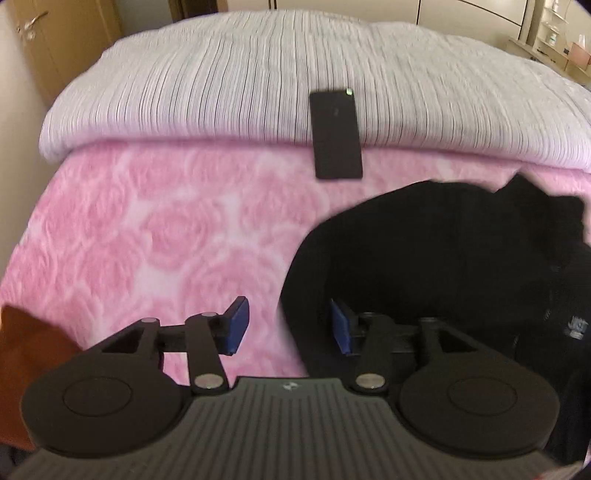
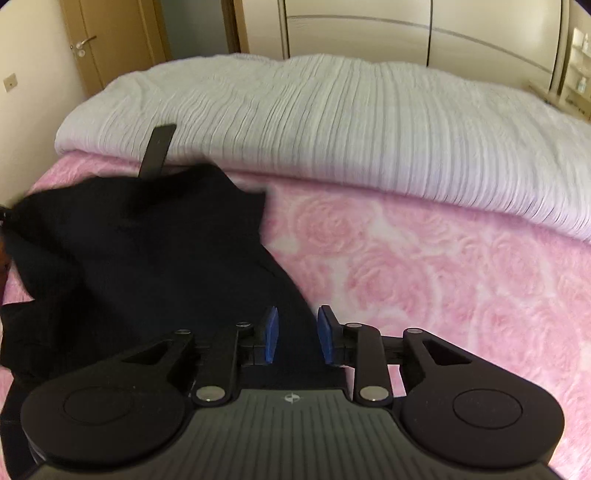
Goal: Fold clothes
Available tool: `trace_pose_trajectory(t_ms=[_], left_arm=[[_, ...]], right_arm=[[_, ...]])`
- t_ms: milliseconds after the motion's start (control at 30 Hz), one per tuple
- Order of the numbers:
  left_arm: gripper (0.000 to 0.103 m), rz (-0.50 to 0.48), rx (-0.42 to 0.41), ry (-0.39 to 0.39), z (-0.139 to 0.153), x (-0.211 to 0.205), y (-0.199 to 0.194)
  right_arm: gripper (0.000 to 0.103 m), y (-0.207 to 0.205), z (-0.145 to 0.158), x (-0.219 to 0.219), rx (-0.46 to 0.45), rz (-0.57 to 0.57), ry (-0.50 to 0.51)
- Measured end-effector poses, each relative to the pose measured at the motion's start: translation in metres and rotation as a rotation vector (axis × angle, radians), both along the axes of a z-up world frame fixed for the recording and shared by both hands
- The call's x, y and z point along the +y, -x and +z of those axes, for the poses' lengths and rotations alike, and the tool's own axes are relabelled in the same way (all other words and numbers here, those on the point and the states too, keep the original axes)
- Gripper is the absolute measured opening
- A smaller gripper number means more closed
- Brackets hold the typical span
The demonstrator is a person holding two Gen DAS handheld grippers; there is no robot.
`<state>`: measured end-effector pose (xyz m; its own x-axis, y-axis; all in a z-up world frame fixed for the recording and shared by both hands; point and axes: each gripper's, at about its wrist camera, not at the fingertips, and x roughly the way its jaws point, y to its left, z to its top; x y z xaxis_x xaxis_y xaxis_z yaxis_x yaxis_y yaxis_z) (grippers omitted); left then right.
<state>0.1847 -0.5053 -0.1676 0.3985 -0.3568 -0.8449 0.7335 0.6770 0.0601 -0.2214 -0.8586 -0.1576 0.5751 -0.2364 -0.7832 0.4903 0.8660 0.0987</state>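
Observation:
A black garment [image 1: 443, 258] lies crumpled on a pink rose-patterned blanket [image 1: 147, 229], with a small white logo near its right side. My left gripper [image 1: 289, 326] hovers over the garment's left edge, blue pads apart, nothing pinched between them. In the right wrist view the same black garment [image 2: 147, 258] spreads to the left across the pink blanket [image 2: 443, 277]. My right gripper [image 2: 297, 334] is above the garment's right edge. Its blue pads stand apart with a gap; dark cloth shows behind the gap, and the pads are not pressing on it.
A dark phone [image 1: 336, 134] [image 2: 157, 151] leans on the folded white ribbed duvet [image 1: 221, 74] [image 2: 332, 122] at the back of the bed. An orange-brown cloth [image 1: 29, 354] shows at the lower left. A wooden door [image 2: 92, 44] and wardrobe [image 2: 406, 33] stand beyond the bed.

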Motion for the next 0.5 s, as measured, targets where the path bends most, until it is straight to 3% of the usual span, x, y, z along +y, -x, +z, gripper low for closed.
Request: trace_pose_trajectory(t_ms=[67,200,300,367,500], left_arm=[[0.064,0.013,0.014,0.021,0.003,0.016,0.007],[0.064,-0.022,0.053,0.033,0.001,0.042,0.036],[0.065,-0.139,0.089,-0.001,-0.016,0.051,0.077],[0.072,-0.222,0.115,-0.031,-0.032,0.058,0.102],[0.076,-0.336,0.099,-0.093,-0.064,0.078,0.140]], right_arm=[[0.032,0.004,-0.004,0.013,0.000,-0.003,-0.023],[0.039,0.026,-0.019,0.048,0.014,-0.031,-0.155],[0.046,0.043,-0.041,0.088,0.056,-0.046,-0.291],[0.050,0.054,-0.054,0.127,0.097,-0.039,-0.351],[0.059,0.086,-0.079,0.206,0.155,-0.079,-0.523]])
